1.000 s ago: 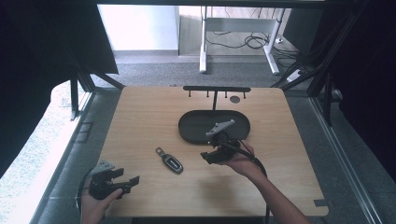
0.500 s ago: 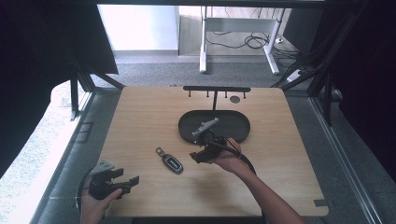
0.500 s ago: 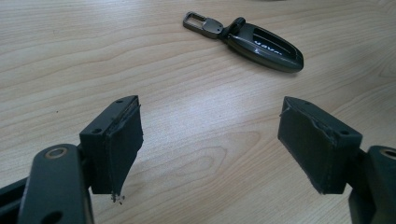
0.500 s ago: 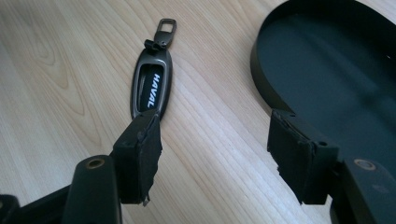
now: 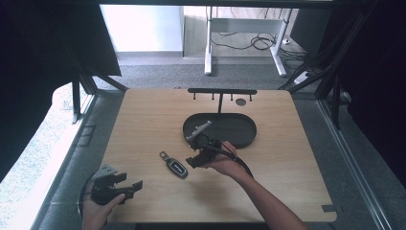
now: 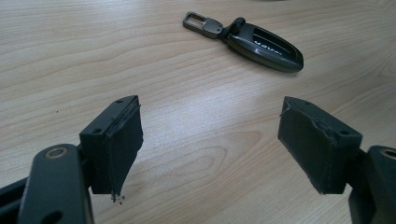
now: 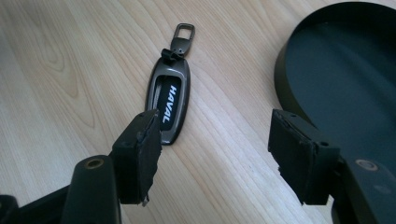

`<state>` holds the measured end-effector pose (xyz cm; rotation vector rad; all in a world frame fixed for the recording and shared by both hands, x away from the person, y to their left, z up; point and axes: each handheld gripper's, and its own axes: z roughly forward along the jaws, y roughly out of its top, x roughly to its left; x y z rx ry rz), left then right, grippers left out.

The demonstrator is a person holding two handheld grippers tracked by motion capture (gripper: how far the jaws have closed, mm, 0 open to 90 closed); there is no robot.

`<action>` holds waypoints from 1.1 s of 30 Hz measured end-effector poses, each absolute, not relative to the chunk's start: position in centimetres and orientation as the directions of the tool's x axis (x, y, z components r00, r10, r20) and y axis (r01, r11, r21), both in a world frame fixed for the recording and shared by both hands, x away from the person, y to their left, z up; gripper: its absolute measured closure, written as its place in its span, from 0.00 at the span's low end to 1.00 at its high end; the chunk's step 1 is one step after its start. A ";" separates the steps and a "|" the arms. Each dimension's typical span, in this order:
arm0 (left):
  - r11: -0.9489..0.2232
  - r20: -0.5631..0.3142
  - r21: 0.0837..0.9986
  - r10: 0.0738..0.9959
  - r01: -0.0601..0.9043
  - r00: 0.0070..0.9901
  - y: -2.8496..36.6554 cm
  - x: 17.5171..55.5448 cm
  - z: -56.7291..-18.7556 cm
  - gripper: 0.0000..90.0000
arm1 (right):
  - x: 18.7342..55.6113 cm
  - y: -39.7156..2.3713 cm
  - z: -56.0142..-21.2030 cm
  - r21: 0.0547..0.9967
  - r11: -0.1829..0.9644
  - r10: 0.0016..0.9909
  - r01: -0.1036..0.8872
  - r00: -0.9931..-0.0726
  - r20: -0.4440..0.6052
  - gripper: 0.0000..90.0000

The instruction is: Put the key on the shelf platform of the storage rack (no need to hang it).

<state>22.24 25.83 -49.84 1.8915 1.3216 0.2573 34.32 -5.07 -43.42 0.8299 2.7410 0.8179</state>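
A dark key fob [image 5: 174,166] with a metal clip lies flat on the wooden table [image 5: 287,167], left of centre. In the right gripper view the key fob [image 7: 169,105] reads HAVAL and lies just beyond the left jaw. My right gripper [image 5: 192,160] hovers just right of the fob, between it and the black oval tray [image 5: 239,139]. The right gripper [image 7: 217,130] is open and holds nothing. My left gripper [image 5: 131,184] rests near the table's front left corner. The left gripper [image 6: 212,112] is open and empty, and the key fob [image 6: 264,44] lies well ahead of it.
The tray [image 7: 345,79] is bare inside and sits right beside the right jaw. A black rack with small hooks [image 5: 221,91] stands at the table's far edge, with a small dark disc [image 5: 241,101] by it.
My right gripper has moved left, from over the tray's near left edge to a spot beside the key fob. The left gripper and the fob have stayed where they were.
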 end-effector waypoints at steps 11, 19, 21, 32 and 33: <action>-0.136 -0.264 0.703 0.861 0.698 0.435 25.9 22.2 -49.8 0.25 | 34.6 -2.3 -43.9 0.526 0.728 0.520 0.440 -0.854 -0.005 0.37; -0.134 -0.265 0.706 0.861 0.696 0.434 26.0 22.2 -49.8 0.25 | 34.9 -0.6 -45.1 0.493 0.749 0.510 0.442 -0.860 -0.003 0.37; -0.133 -0.265 0.706 0.861 0.696 0.434 26.0 22.2 -49.8 0.25 | 35.0 -0.2 -45.5 0.484 0.756 0.505 0.441 -0.863 -0.004 0.37; -0.133 -0.266 0.706 0.861 0.696 0.433 26.1 22.2 -49.8 0.25 | 35.5 1.3 -46.9 0.450 0.779 0.494 0.438 -0.869 -0.010 0.36; -0.132 -0.265 0.706 0.862 0.695 0.433 26.1 22.2 -49.8 0.25 | 35.5 1.4 -47.0 0.445 0.781 0.494 0.438 -0.870 -0.011 0.36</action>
